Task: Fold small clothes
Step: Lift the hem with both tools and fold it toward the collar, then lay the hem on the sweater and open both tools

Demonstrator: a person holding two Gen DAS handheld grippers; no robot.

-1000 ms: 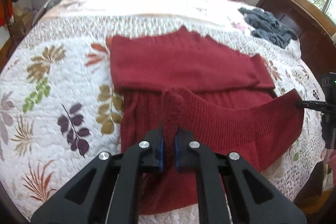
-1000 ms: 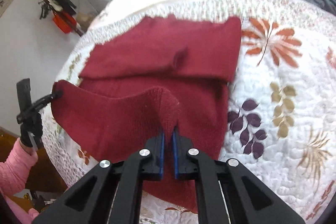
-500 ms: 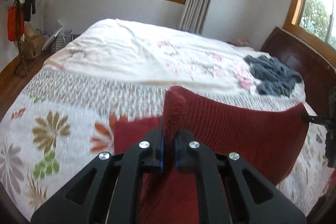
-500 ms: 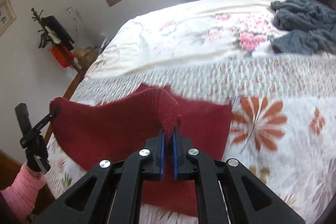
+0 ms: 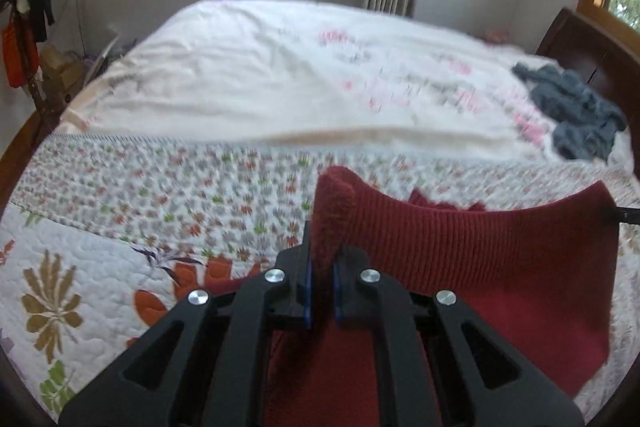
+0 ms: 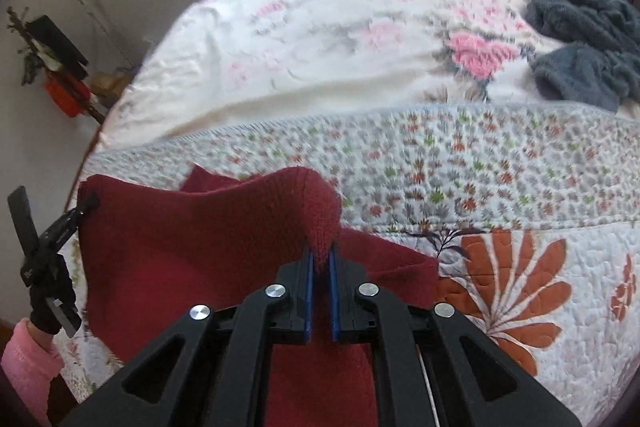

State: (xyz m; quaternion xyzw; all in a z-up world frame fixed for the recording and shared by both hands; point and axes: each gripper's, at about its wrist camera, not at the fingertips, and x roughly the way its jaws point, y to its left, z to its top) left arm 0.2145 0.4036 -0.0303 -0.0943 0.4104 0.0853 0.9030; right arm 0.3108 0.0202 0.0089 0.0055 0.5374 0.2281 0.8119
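A dark red knit sweater point(image 5: 480, 259) lies on the bed with its near edge lifted and stretched between both grippers. My left gripper point(image 5: 322, 259) is shut on one corner of that edge. My right gripper point(image 6: 320, 259) is shut on the other corner, and its tip point(image 5: 622, 215) shows at the right in the left wrist view. From the right wrist the raised sweater point(image 6: 180, 247) hangs as a curtain, hiding most of the part that lies flat. There the left gripper point(image 6: 80, 213), held by a hand in a pink sleeve point(image 6: 28, 359), pinches the far corner.
A floral quilt point(image 5: 100, 267) covers the near bed, a white flowered blanket point(image 5: 260, 75) the far part. A grey-blue pile of clothes point(image 5: 576, 111) sits at the back right by the dark wooden headboard point(image 5: 580, 43). Clutter stands on the floor at left point(image 6: 68, 87).
Both grippers have raised the sweater's near edge off the bed and carried it forward over the rest of the garment. The views tilted up from the flat sweater to the room.
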